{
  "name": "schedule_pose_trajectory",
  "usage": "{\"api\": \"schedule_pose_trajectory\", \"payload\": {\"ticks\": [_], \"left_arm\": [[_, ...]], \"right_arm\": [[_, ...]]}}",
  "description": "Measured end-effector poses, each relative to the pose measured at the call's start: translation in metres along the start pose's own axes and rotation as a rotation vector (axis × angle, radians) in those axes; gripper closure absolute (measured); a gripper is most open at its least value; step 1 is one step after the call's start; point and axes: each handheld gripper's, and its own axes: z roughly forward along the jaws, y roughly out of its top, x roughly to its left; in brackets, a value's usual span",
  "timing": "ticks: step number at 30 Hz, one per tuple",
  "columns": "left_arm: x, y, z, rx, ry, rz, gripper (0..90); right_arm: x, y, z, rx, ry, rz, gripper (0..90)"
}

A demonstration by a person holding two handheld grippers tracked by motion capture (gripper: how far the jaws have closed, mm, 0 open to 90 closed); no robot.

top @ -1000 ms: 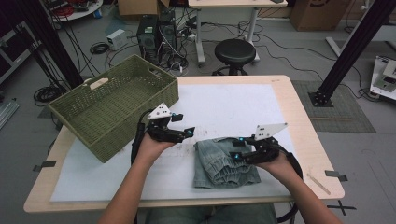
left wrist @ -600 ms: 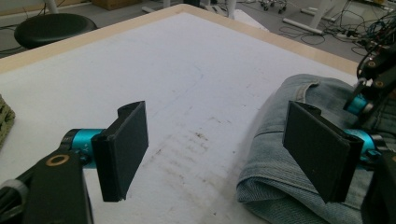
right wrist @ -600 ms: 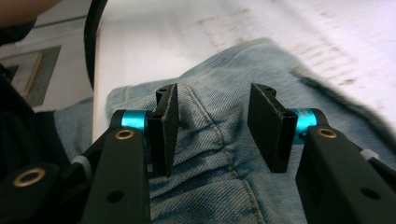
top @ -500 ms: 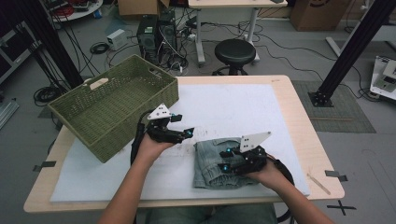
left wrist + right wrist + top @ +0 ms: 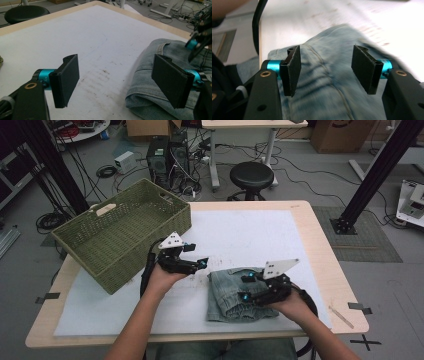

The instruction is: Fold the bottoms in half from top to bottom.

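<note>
A folded pair of jeans [image 5: 239, 290] lies on the white mat near the front edge of the tabletop [image 5: 320, 245], right of the middle, with an empty green wicker basket [image 5: 120, 237] standing well off to the left. The right tool [image 5: 246, 287] is low over the denim; its jaws have just been opening and now stand apart with blue cloth under the gap, pressing on nothing as far as I can see. The left tool [image 5: 202, 264] hovers just beside the jeans' left edge, released too, with bare mat between its pads [image 5: 65, 80]. It looks as if the folded bundle is about to be gripped, perhaps to go into the basket. To do that well, I'd bring each tool down at an opposite edge, get the pads around all the layers rather than only the top one, and close firmly before lifting, so the fold doesn't fall open.
</note>
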Motion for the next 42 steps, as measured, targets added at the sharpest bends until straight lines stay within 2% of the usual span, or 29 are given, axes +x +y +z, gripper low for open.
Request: {"api": "schedule_pose_trajectory", "payload": {"ticks": [3, 6, 8, 12, 15, 19, 21, 23, 25, 30, 34, 37, 42], "left_arm": [[0.001, 0.0, -0.001, -0.004, -0.002, -0.006, 22.6], [0.001, 0.0, 0.0, -0.003, 0.0, -0.005, 22.5], [0.0, 0.0, 0.0, 0.001, -0.003, -0.006, 22.5], [0.0, 0.0, 0.0, 0.003, -0.004, 0.001, 22.5], [0.0, -0.001, 0.001, 0.01, -0.005, 0.0, 22.5], [-0.002, -0.001, 0.003, 0.01, -0.009, 0.003, 22.3], [-0.003, -0.001, 0.002, 0.007, -0.01, 0.005, 22.1], [-0.002, 0.0, 0.001, 0.003, -0.007, 0.001, 22.0], [-0.001, 0.0, 0.001, 0.002, -0.005, -0.001, 21.9], [-0.001, 0.0, 0.0, -0.001, -0.005, -0.001, 21.9], [-0.001, 0.002, -0.003, -0.008, 0.002, 0.01, 21.6], [-0.002, 0.005, -0.005, -0.015, 0.004, 0.017, 21.4], [-0.002, 0.006, -0.006, -0.023, -0.004, 0.023, 20.8]], "right_arm": [[-0.012, -0.005, -0.021, -0.036, -0.051, 0.034, 42.6], [-0.02, -0.014, -0.036, -0.03, -0.095, 0.067, 44.7], [-0.022, -0.022, -0.037, -0.001, -0.108, 0.072, 46.4], [-0.016, -0.043, -0.031, 0.088, -0.101, 0.074, 48.7], [-0.013, -0.053, -0.031, 0.09, -0.094, 0.089, 49.3], [-0.013, -0.051, -0.034, 0.086, -0.08, 0.091, 47.6], [-0.015, -0.047, -0.039, 0.059, -0.08, 0.1, 42.2], [-0.017, -0.04, -0.046, 0.009, -0.085, 0.107, 40.5], [-0.017, -0.032, -0.053, -0.033, -0.107, 0.101, 38.5], [-0.022, -0.012, -0.055, -0.08, -0.136, 0.074, 35.0], [-0.032, -0.001, -0.061, -0.107, -0.179, 0.095, 30.8], [-0.037, 0.003, -0.069, -0.139, -0.216, 0.113, 28.6], [-0.042, -0.002, -0.083, -0.179, -0.257, 0.143, 25.9]]}}
